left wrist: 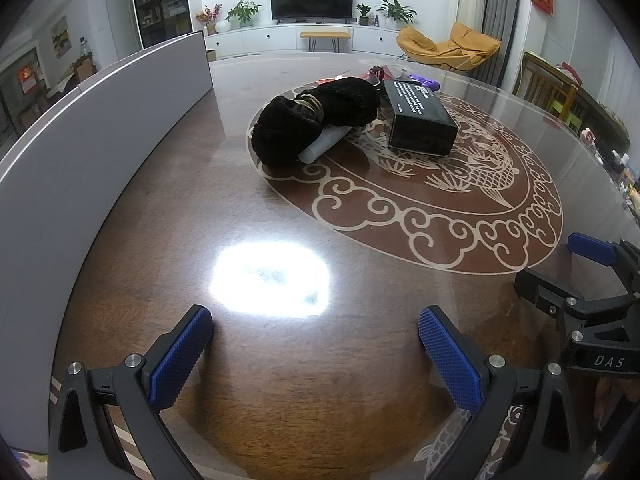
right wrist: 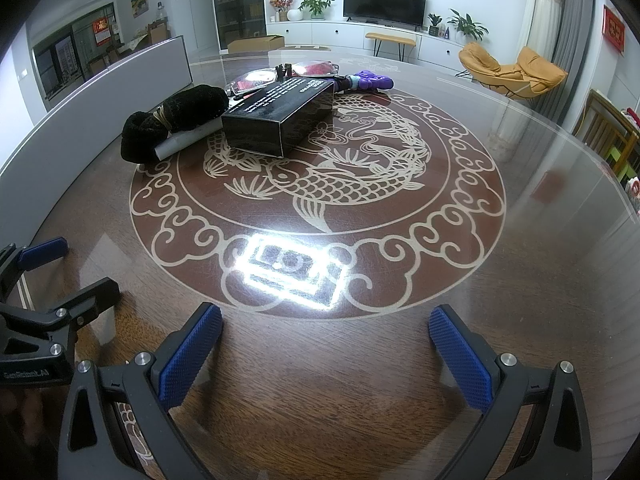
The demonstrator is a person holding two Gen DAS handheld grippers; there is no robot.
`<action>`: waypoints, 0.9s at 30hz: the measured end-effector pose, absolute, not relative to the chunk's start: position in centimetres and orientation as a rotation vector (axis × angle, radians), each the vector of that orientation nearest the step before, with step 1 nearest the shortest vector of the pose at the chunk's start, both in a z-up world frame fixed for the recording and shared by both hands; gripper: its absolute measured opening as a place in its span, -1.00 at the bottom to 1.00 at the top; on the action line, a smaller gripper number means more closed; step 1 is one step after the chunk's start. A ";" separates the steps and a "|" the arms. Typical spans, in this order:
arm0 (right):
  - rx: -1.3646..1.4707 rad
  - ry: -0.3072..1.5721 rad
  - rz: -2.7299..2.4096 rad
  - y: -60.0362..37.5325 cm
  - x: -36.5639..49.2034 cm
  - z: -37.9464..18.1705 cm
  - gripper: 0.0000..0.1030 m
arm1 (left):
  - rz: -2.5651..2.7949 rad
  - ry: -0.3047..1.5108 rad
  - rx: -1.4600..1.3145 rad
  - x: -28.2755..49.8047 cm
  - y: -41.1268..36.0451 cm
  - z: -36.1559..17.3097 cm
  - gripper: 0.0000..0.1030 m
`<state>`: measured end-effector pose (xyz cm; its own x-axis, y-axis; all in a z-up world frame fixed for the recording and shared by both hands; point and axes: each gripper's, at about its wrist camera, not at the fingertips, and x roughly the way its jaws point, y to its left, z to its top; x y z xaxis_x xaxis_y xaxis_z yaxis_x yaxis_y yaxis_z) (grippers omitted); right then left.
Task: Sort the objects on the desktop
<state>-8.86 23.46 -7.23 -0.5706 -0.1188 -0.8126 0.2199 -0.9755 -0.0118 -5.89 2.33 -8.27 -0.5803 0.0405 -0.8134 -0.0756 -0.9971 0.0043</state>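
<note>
Left tongs (left wrist: 316, 340) spread wide, blue pads (left wrist: 180, 356) low over the near edge of the table (left wrist: 280, 360), nothing between them. Right tongs (right wrist: 326, 340) likewise wide and empty-handed, hovering over the near side of the table, just short of the carved fish medallion (right wrist: 320, 184). Each pair visible at the edge of the other's view, side by side and apart.

Further out, on the far half of the table: black box (right wrist: 280, 120) with white print lying flat on the far-left part of the medallion. Just left of it, touching or nearly so, black furry bundle (left wrist: 316, 120) bound at the middle with golden bands (left wrist: 310, 104), a pale rolled tube (left wrist: 324, 144) poking out beneath it toward the near side. Behind the box, toward the far edge, a purple toy (right wrist: 368, 80) lying on its side, and a clear-lidded red tray (right wrist: 316, 68) plus a smaller red disc-shaped item (right wrist: 256, 78), details too blurred to tell.

Along the left edge of the table, grey partition panel (left wrist: 80, 152) standing upright. Bright lamp glare (left wrist: 272, 276) on the glossy top just ahead of both pairs of tongs.
</note>
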 end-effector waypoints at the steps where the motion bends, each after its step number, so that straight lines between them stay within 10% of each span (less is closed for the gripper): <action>1: 1.344 0.165 -2.621 23.5 -8.8 -7.2 1.00 | 2.735 0.057 -1.407 -5.9 2.3 -8.2 1.00; 27: 1.343 0.166 -2.621 23.5 -8.8 -7.2 1.00 | 2.698 0.101 -1.234 -12.5 0.6 -4.2 1.00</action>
